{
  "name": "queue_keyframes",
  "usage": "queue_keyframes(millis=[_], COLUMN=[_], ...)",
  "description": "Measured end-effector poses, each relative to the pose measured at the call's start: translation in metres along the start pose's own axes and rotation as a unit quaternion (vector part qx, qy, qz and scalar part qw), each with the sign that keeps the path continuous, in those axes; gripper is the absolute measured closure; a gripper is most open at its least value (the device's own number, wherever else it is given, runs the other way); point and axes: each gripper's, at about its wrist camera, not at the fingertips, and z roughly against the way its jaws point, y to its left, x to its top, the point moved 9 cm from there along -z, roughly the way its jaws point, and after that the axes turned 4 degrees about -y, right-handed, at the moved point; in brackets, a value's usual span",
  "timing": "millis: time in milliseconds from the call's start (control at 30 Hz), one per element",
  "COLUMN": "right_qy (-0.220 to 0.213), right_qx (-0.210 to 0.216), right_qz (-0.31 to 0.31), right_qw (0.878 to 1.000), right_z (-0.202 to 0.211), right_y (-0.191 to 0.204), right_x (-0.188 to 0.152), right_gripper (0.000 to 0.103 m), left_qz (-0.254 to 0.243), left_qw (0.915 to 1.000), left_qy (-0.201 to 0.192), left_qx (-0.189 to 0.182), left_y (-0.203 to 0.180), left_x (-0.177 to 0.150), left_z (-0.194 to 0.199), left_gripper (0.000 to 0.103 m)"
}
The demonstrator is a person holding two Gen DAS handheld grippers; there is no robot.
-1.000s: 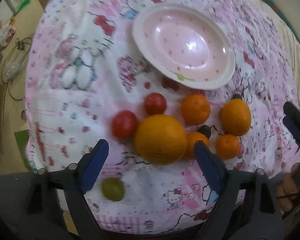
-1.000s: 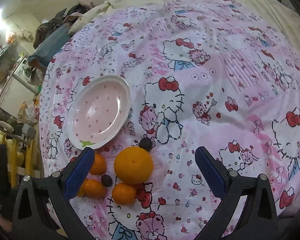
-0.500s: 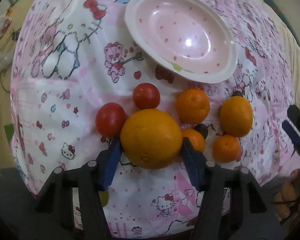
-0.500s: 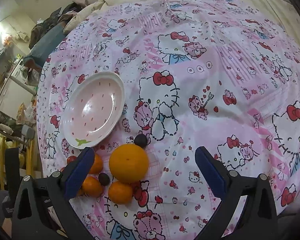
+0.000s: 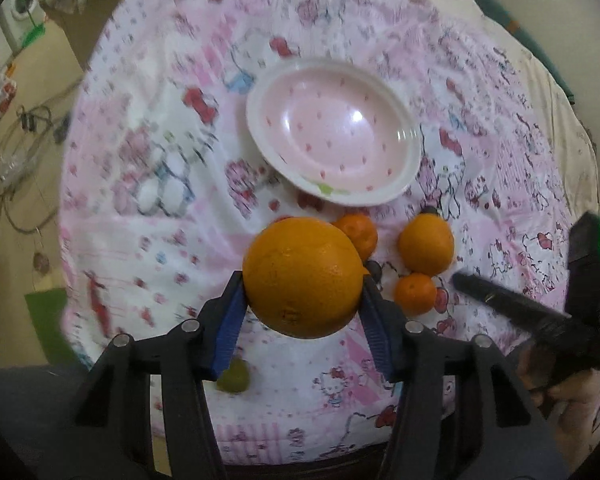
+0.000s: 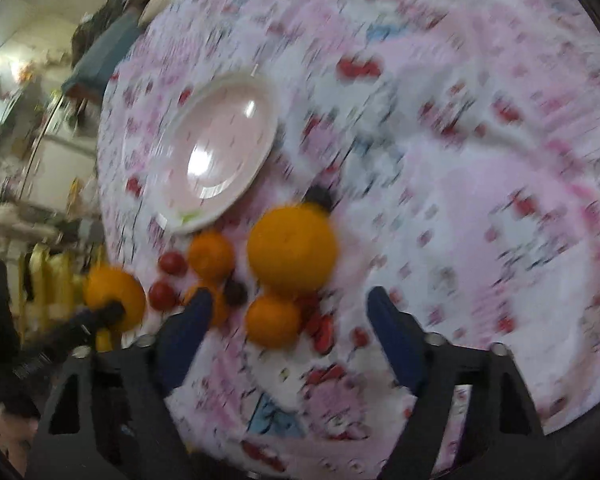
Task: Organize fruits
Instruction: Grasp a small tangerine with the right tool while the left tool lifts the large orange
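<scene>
A large orange is pinched between the blue pads of the left tongs at the centre of the left view, hiding part of the fruit cluster behind it. A small orange, a medium orange and a mandarin are seen to its right, below the pink plate. A green fruit lies at the lower left. The right tongs are spread wide above the patterned sheet, with two tomatoes at the left.

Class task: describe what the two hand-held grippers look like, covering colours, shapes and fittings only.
Both the left hand-held gripper and the right hand-held gripper have black angular frames with triangular cut-outs, silver round bolts, and two flat blue finger pads. No cables or sleeves show.
</scene>
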Motion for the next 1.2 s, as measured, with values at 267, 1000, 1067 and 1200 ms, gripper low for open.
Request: queue_keyframes(millis=[267,1000,1067,1200], right_qy=[0.050,-0.063,-0.077,-0.109], right_qx=[-0.048,0.032,0.036,0.038], right_qz=[0.059,0.060,0.059,0.068], right_qw=[0.996,0.996,0.995,0.991], right_z=[-0.039,0.038,0.050,0.068], right_y=[0.013,0.048,0.047,0.057], right_x=[-0.018,0.004,0.009,0.029], right_gripper=[0.050,0.063,0.063,0.063], left_qz=[0.007,0.010,0.003,-0.006], left_qw=[0.9999,0.9992,0.9991,0.9989], left_qy=[-0.011,-0.028,-0.033,-0.040], left_qx=[0.006,0.025,0.026,0.025], left_y=[0.015,0.016,0.015,0.012], left_x=[0.000,-0.001,0.002,0.014], left_z=[0.005,0.006,0.011,0.020], left_gripper=[0.053,0.053,0.053,0.053])
